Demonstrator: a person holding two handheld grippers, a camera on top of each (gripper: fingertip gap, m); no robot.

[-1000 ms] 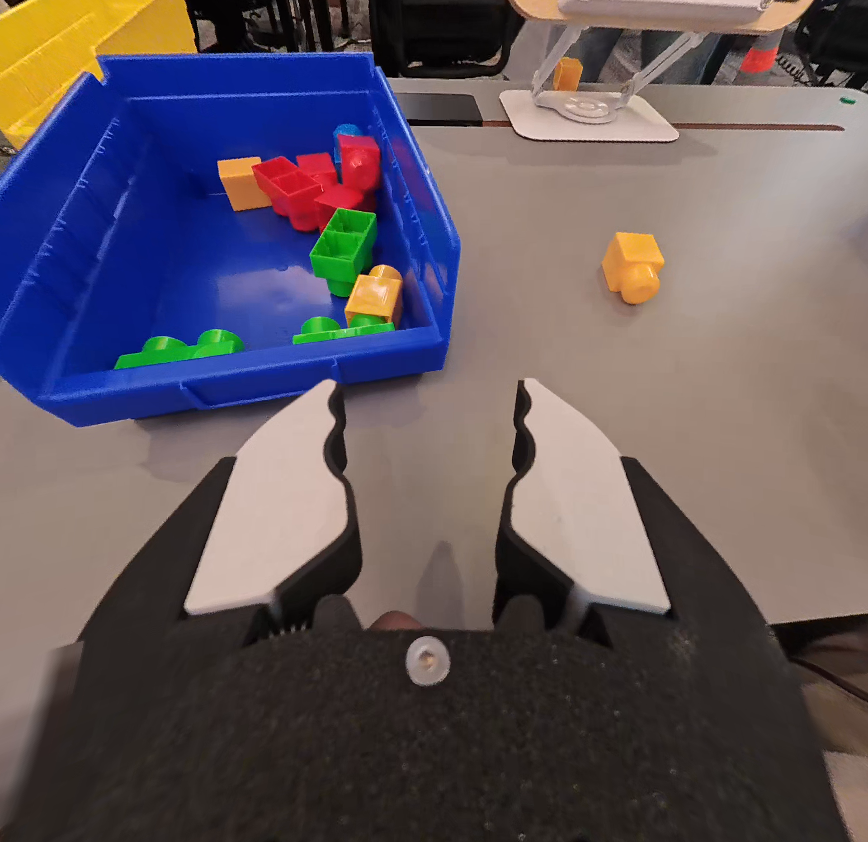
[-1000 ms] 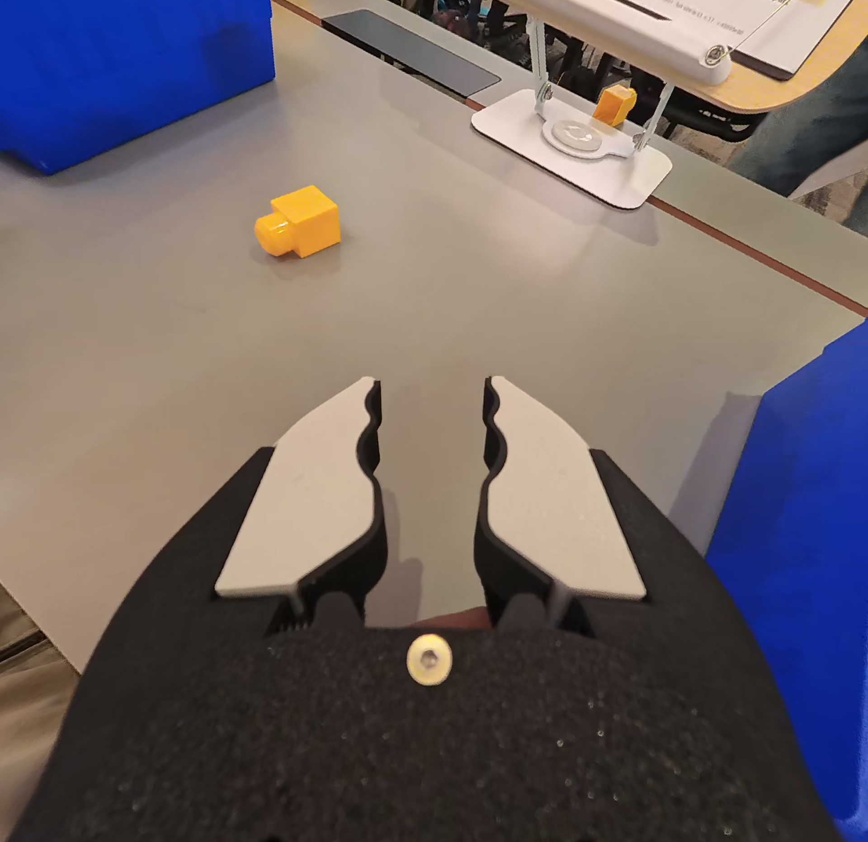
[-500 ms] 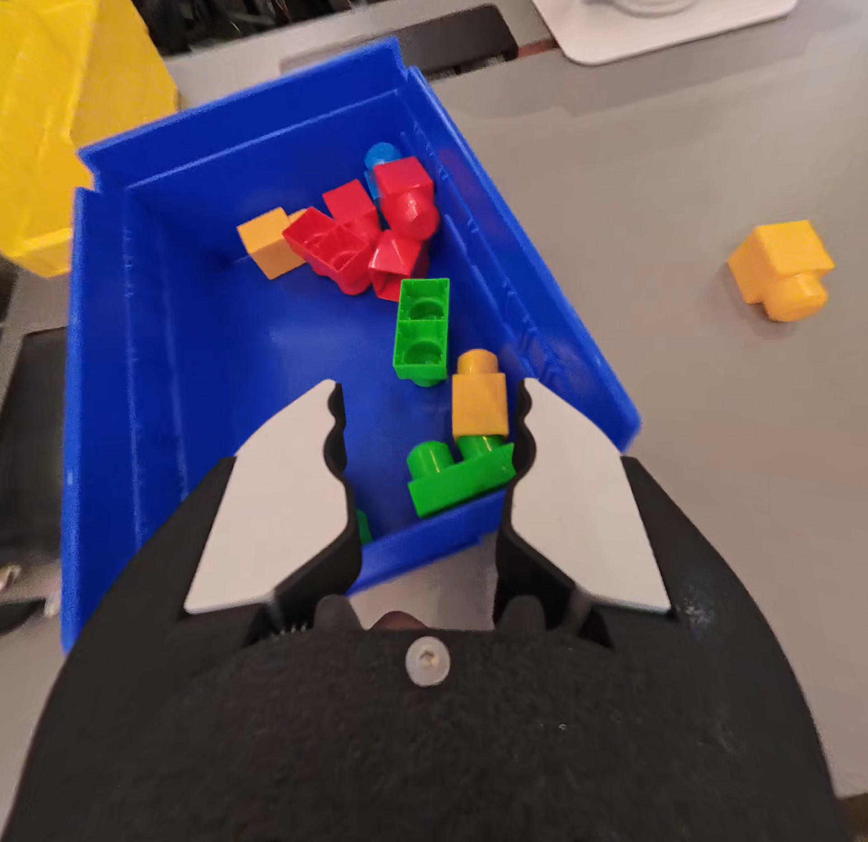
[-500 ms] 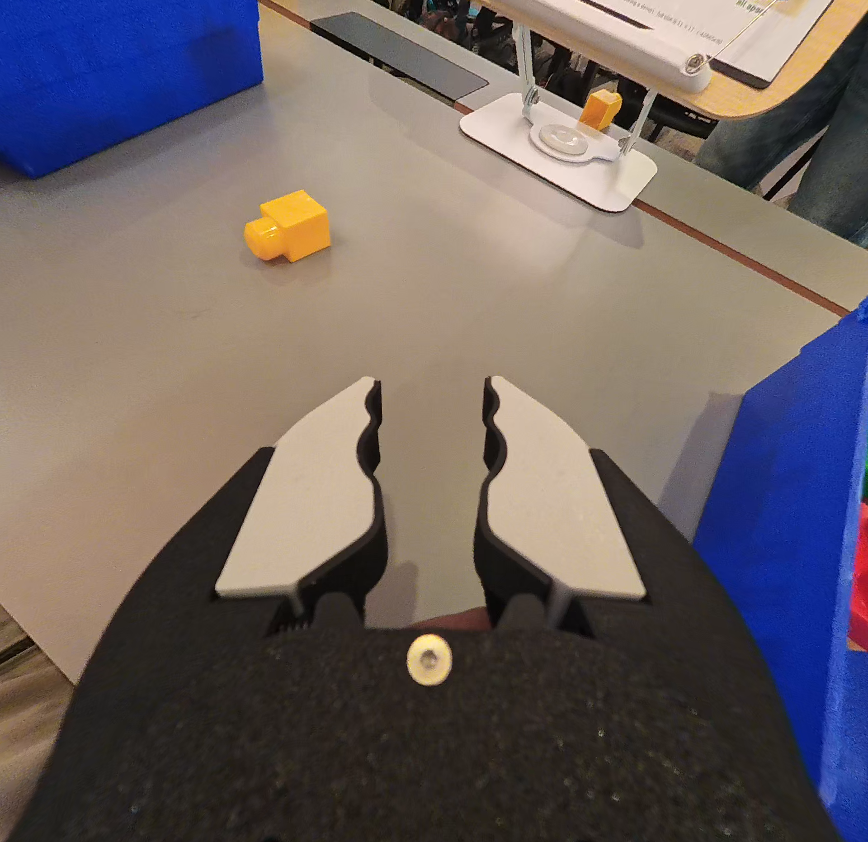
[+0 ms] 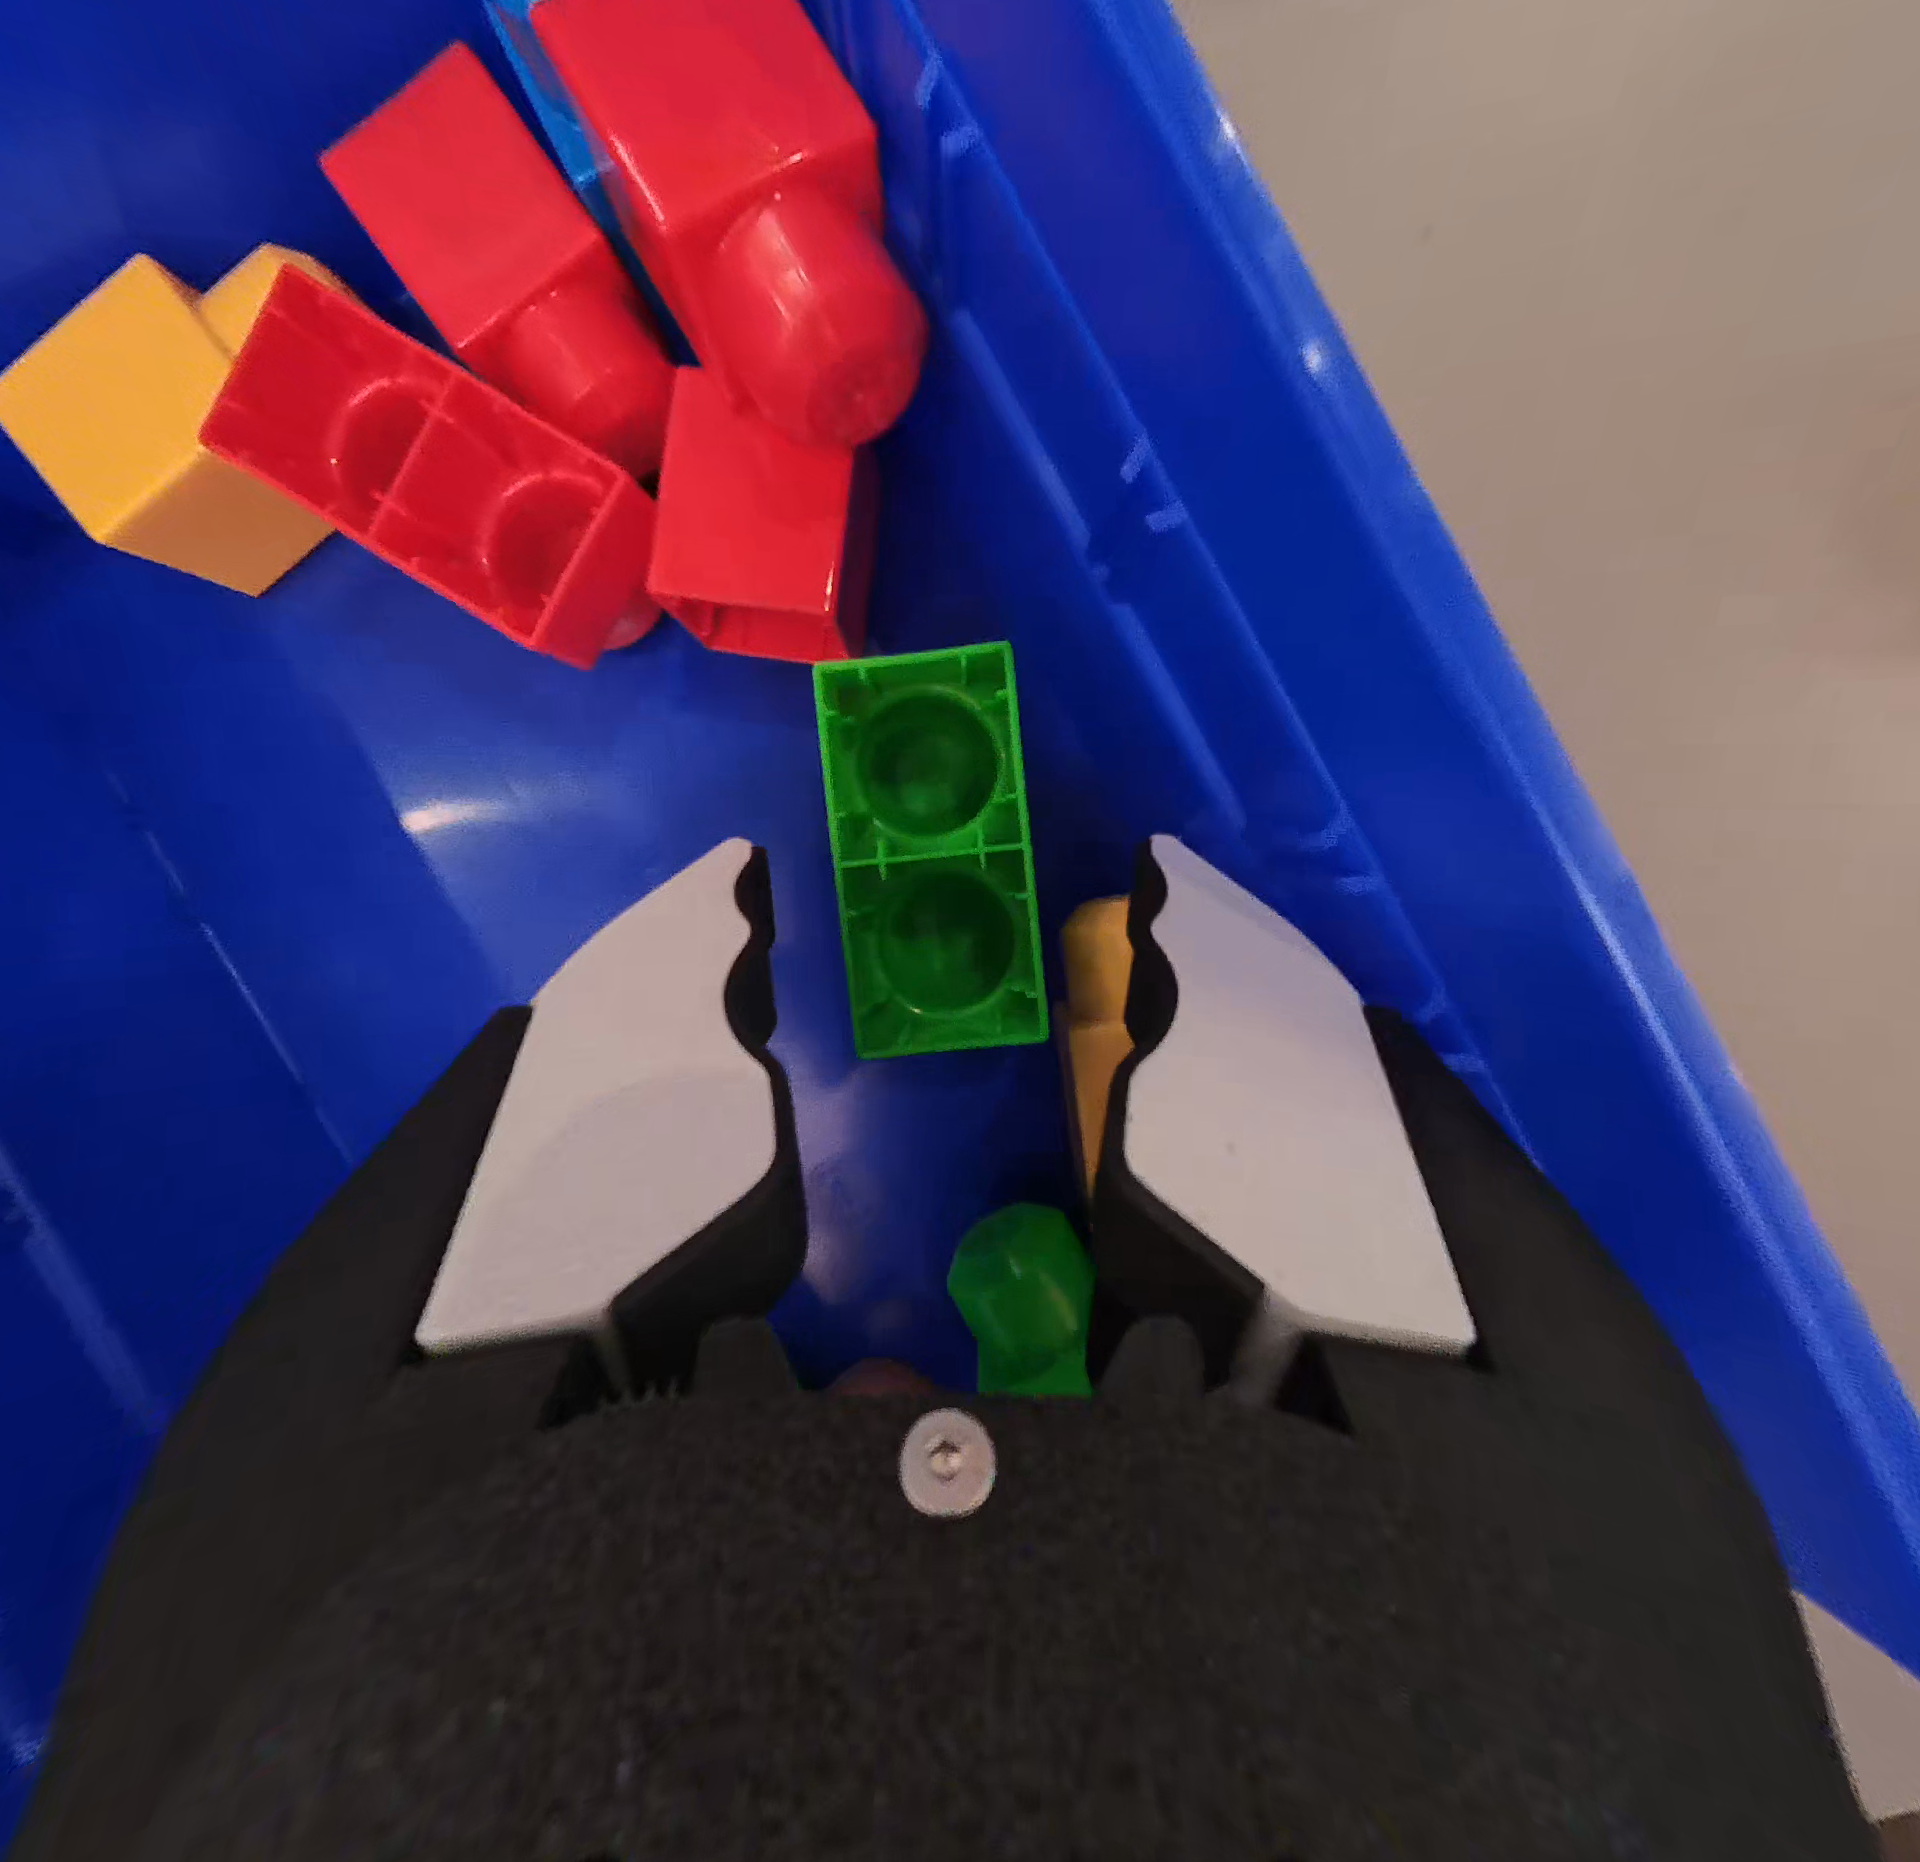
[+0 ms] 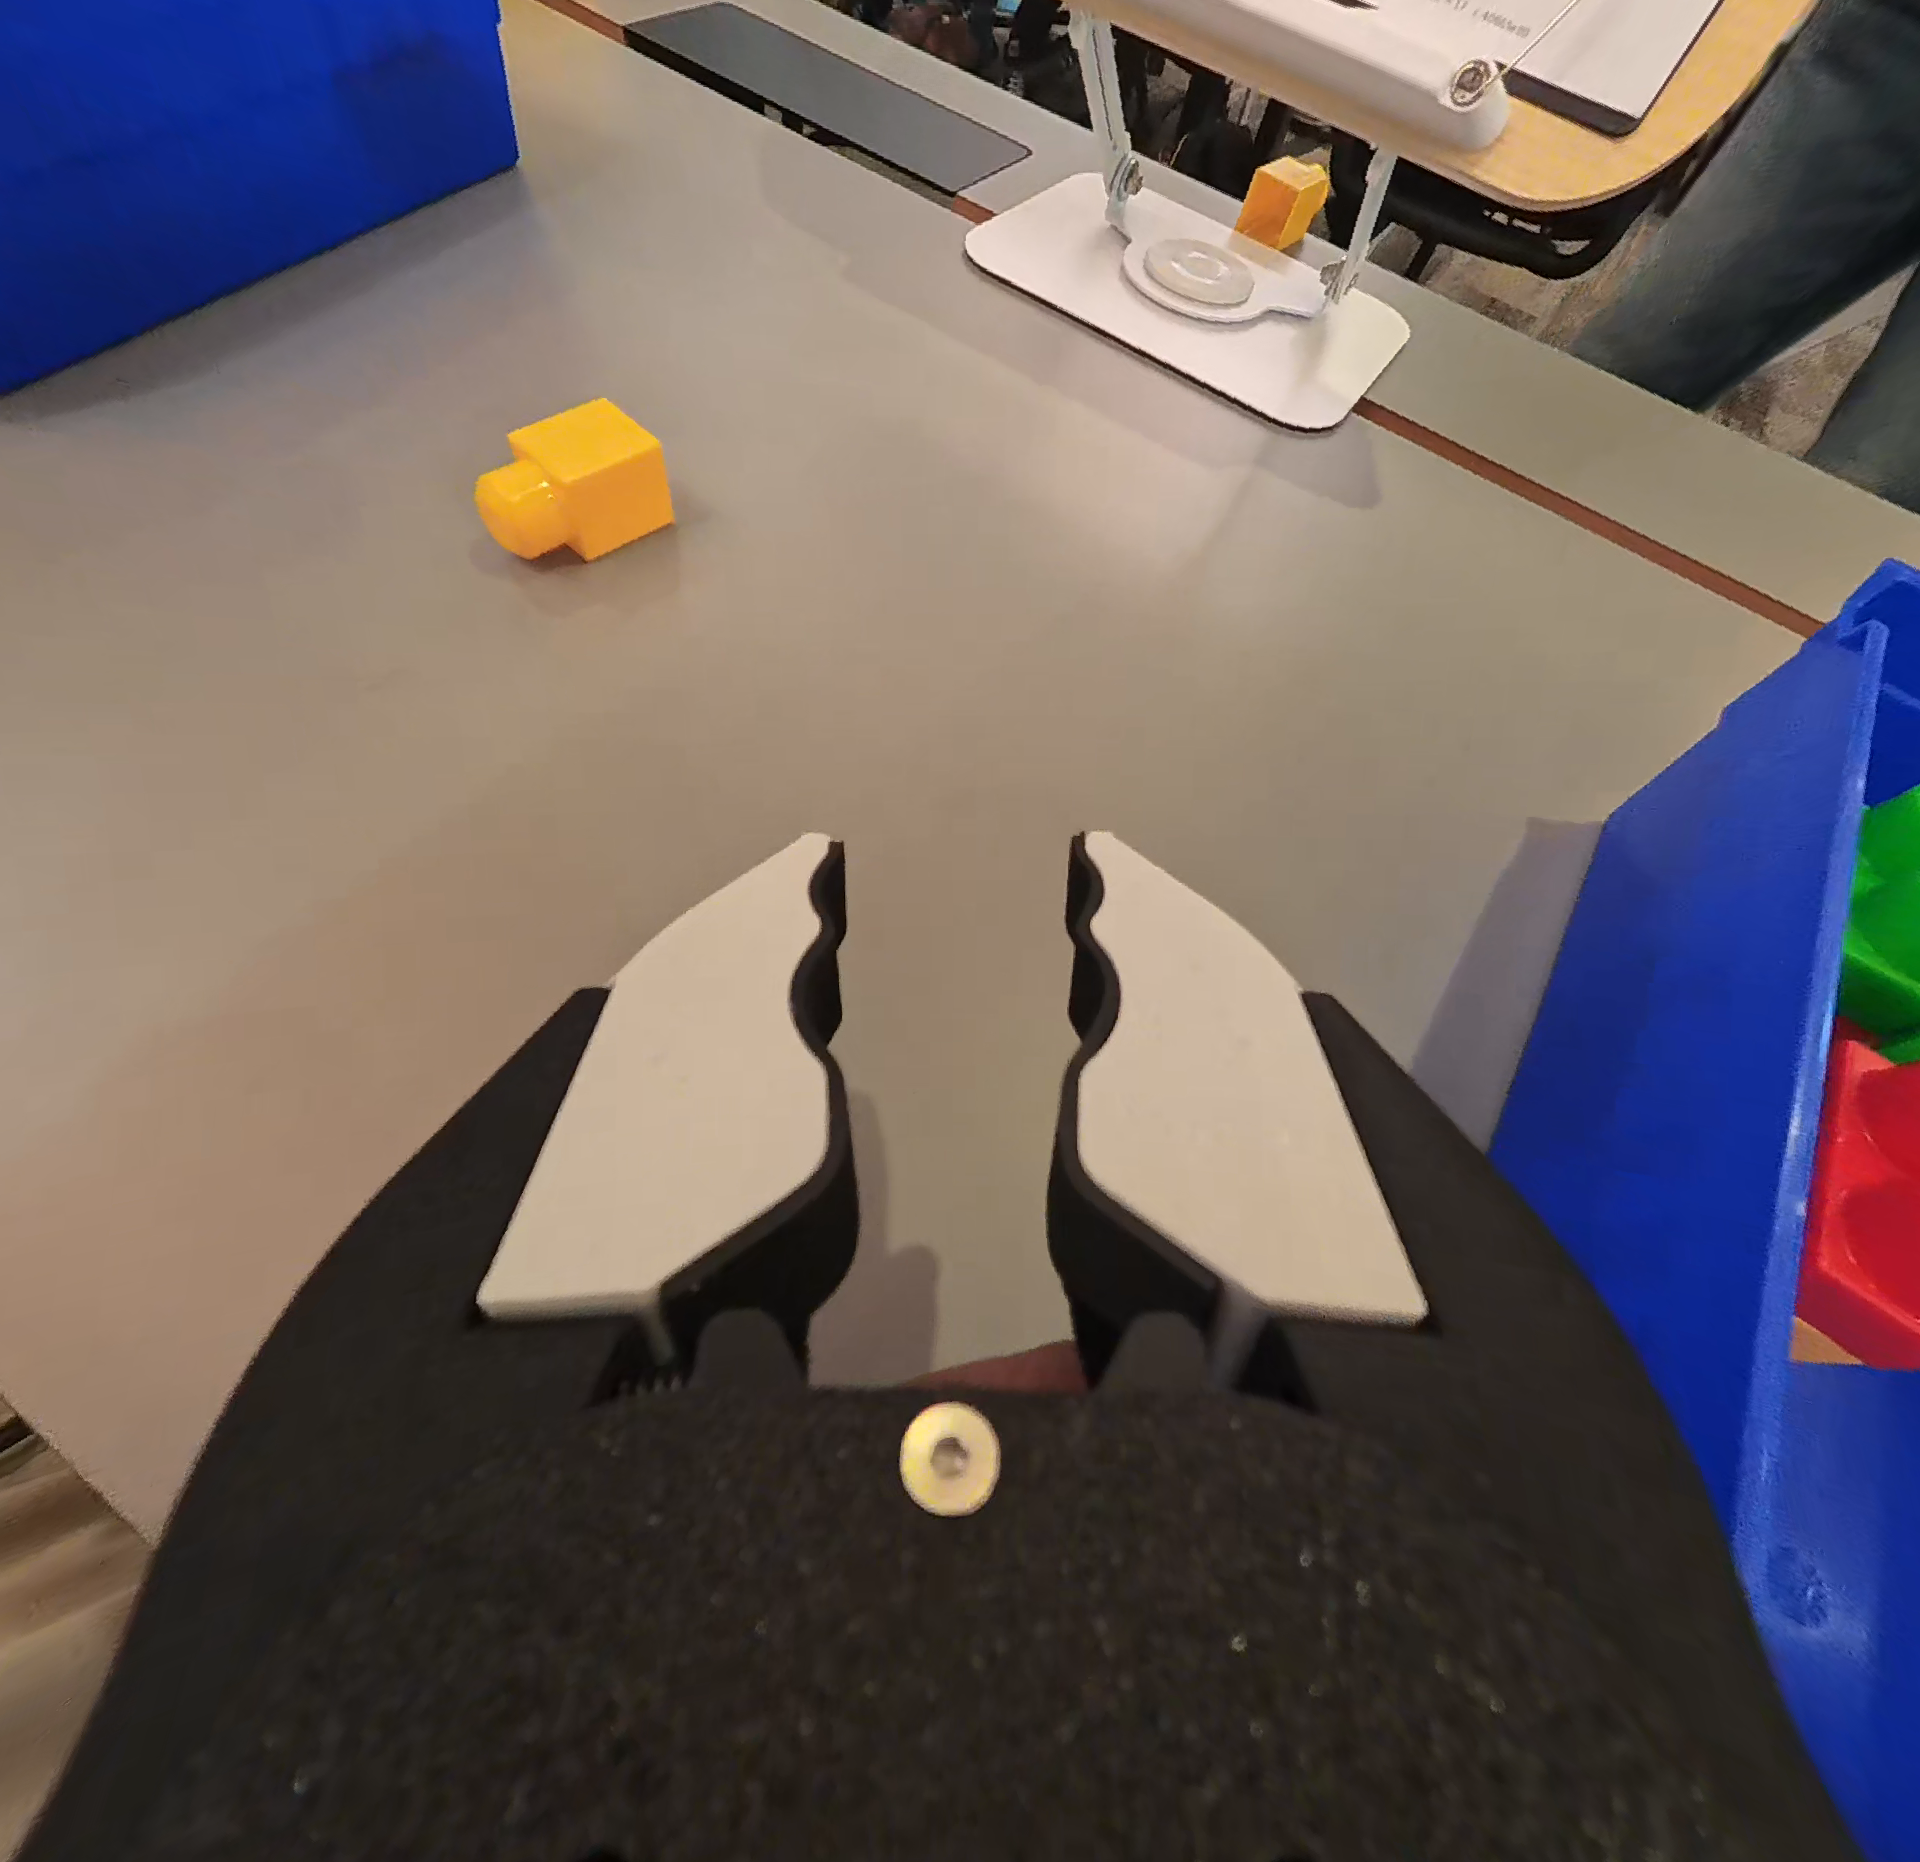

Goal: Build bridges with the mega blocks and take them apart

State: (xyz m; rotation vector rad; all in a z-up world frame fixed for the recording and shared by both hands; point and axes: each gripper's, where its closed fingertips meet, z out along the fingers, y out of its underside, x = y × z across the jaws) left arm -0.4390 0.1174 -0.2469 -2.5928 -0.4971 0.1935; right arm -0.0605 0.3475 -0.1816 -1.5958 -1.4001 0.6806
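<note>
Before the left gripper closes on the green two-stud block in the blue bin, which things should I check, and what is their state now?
1. Left gripper open: ok, jaws stand apart.
2. Green two-stud block between the fingers: ok, its near half lies in the gap, hollow side up.
3. Gap free of other pieces: not ok, the yellow block sits against the right finger.
4. Room beside the blue bin wall: cannot tell, the wall is close on the right.
5. Fingers low enough to grip: cannot tell from this view.
6. Right gripper out of the way: ok, open and empty over the table.
</note>
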